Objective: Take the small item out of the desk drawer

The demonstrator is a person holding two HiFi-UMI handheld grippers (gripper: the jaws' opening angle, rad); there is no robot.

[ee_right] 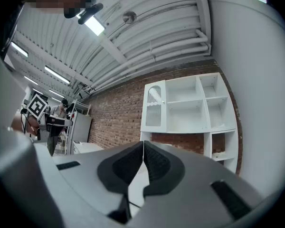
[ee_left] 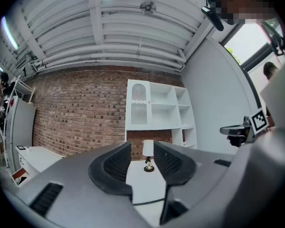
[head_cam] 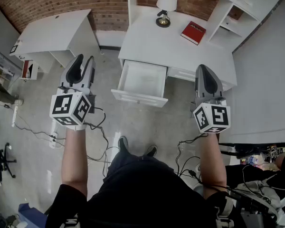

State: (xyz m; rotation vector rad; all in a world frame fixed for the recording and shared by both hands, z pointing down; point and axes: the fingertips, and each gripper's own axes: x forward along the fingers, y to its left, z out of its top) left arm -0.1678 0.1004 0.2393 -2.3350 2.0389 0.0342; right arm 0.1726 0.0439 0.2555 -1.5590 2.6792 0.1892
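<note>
The white desk (head_cam: 152,42) has its drawer (head_cam: 141,82) pulled open toward me. The drawer's inside looks bare white, and I can make out no small item in it. My left gripper (head_cam: 84,57) hovers over the floor to the left of the drawer. It is open, and the lamp (ee_left: 147,156) shows through the gap between its jaws in the left gripper view (ee_left: 142,151). My right gripper (head_cam: 202,68) hangs at the desk's front right corner, shut with nothing held, its pads (ee_right: 135,161) meeting in the right gripper view (ee_right: 143,148). Both point level, over the desk.
A lamp (head_cam: 166,6) and a red book (head_cam: 193,32) sit on the desktop. A white shelf unit (head_cam: 237,8) stands at the back right and a second white desk (head_cam: 52,30) at the left. Cables (head_cam: 99,127) trail on the floor by my feet (head_cam: 135,148).
</note>
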